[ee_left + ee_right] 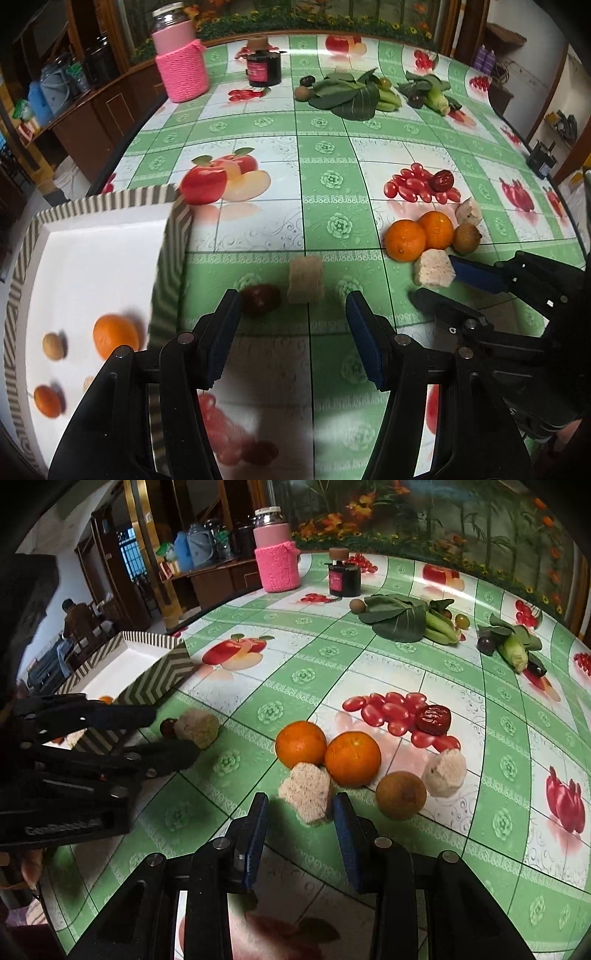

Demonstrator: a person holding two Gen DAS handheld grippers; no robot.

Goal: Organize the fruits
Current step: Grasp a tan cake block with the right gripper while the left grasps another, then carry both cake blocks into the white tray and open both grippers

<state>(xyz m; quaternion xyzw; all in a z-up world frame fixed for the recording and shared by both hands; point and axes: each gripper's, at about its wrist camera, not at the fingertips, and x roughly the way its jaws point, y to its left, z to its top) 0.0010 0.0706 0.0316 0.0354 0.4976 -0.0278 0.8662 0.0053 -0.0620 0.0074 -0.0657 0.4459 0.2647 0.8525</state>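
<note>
My left gripper (291, 308) is open, low over the table beside the striped tray (173, 229). Just ahead of its tips lie a pale spongy chunk (306, 280) and a dark red fruit (260, 299). The tray holds two oranges (114, 336) and a small brown fruit (54, 345). My right gripper (299, 805) is open around another pale chunk (306, 795), with a gap at the left pad. Behind that chunk sit two oranges (352, 758), a brown fruit (400, 794), a third pale chunk (443, 771) and a red date (434, 718).
At the table's far side stand a pink knitted jar (181, 62) and a dark jar (263, 66). Leafy greens (351, 96), corn (436, 98) and small fruits lie there too. The tray overhangs the table's left edge. A person (74, 616) sits far off.
</note>
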